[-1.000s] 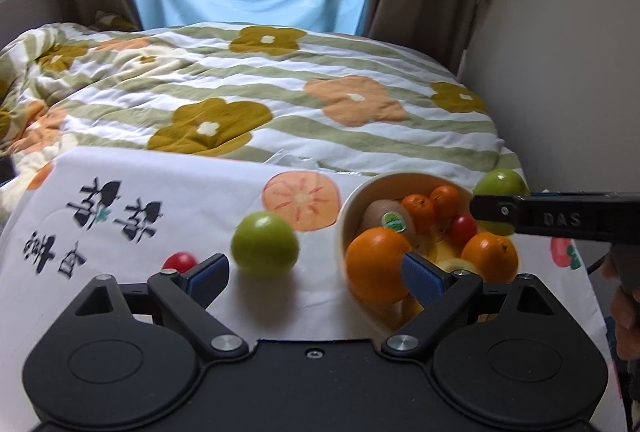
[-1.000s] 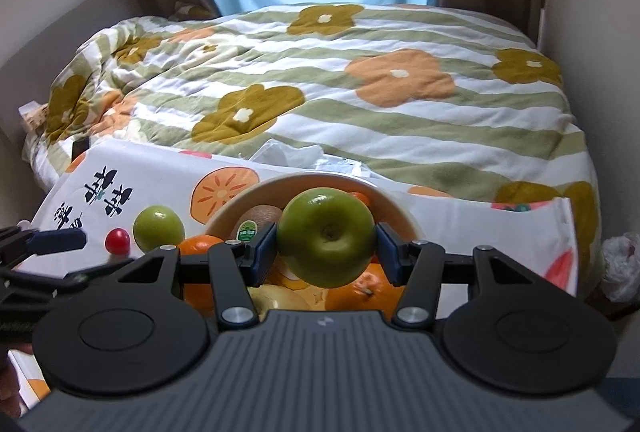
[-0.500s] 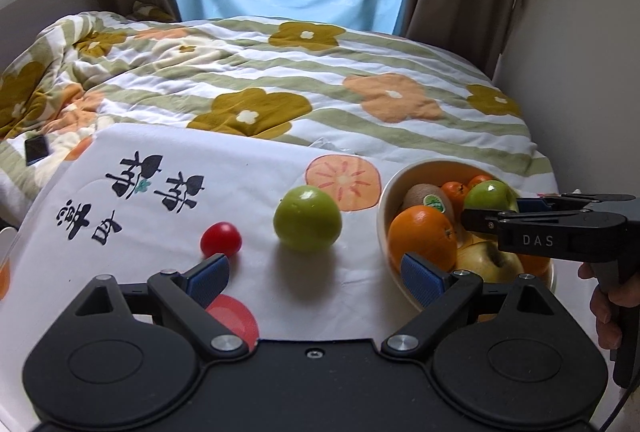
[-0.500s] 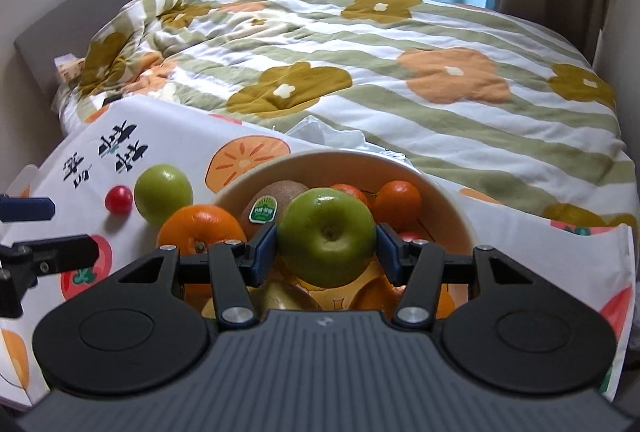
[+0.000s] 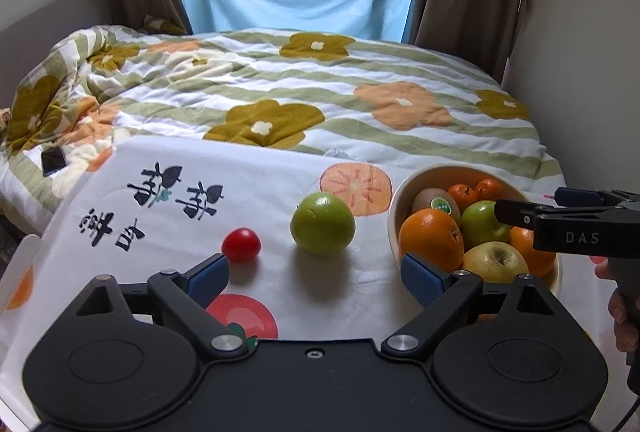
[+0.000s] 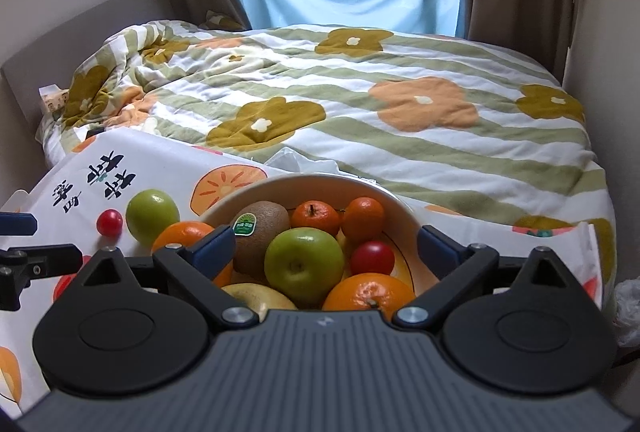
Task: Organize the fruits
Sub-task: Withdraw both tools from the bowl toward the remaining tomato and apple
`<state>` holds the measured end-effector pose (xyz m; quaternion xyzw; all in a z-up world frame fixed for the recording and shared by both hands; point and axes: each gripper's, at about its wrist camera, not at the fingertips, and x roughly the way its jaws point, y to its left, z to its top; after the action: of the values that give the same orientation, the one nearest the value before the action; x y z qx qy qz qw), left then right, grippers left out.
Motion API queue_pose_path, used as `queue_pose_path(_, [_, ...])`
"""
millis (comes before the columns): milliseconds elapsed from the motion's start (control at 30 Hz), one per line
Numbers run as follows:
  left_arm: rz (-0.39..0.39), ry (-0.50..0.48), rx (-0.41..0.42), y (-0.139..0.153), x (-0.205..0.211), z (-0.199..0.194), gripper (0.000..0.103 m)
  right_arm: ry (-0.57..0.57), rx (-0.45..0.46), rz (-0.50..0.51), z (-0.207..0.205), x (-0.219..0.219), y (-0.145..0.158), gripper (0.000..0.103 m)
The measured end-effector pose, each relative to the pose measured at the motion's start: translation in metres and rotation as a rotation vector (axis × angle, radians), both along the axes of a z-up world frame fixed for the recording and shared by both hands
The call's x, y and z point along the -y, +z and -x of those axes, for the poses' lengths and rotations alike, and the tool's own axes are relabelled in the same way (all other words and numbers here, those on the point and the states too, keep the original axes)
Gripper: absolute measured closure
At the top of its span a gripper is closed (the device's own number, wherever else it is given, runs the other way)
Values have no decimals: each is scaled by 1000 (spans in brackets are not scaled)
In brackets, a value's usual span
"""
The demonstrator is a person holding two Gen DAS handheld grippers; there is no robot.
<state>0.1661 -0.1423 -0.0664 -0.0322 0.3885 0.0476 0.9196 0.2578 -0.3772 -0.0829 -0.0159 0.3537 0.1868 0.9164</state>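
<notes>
A cream bowl (image 6: 404, 210) holds a kiwi (image 6: 262, 228), oranges, a small red fruit and a green apple (image 6: 304, 264) lying among them. My right gripper (image 6: 326, 246) is open above the bowl, its fingers apart on either side of that apple. On the white printed cloth (image 5: 248, 188) lie a second green apple (image 5: 322, 223) and a small red tomato (image 5: 241, 245). My left gripper (image 5: 316, 278) is open and empty, just short of them. The bowl also shows in the left wrist view (image 5: 394, 206), with the right gripper (image 5: 532, 208) over it.
The cloth-covered table stands against a bed with a flowered striped quilt (image 5: 320, 96). A dark phone (image 5: 53, 160) lies on the quilt at left. A wall (image 5: 580, 32) is close on the right; curtains hang behind.
My right gripper carried the green apple down into the bowl and opened, leaving it among the fruit. My left gripper drew back and shifted left.
</notes>
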Motion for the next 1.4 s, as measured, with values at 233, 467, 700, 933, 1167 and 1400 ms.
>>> queue_pose_path(233, [-24, 11, 47, 20, -9, 20, 8, -22, 6, -6, 20, -6, 21, 0])
queue_pose_path(467, [-45, 42, 106, 42, -33, 53, 8, -27, 17, -27, 46, -22, 46, 0])
queue_pose_path(700, [-36, 86, 138, 52, -72, 79, 8, -39, 17, -50, 75, -53, 68, 0])
queue_pose_path(933, [-19, 53, 153, 51, -106, 83, 8, -66, -12, -53, 96, -89, 72, 0])
queue_pose_path(1167, [-39, -94, 151, 46, -129, 59, 8, -169, -53, -65, 98, -120, 65, 0])
queue_pose_path(1400, [-63, -311, 138, 27, -142, 27, 8, -280, -96, -89, 88, -140, 50, 0])
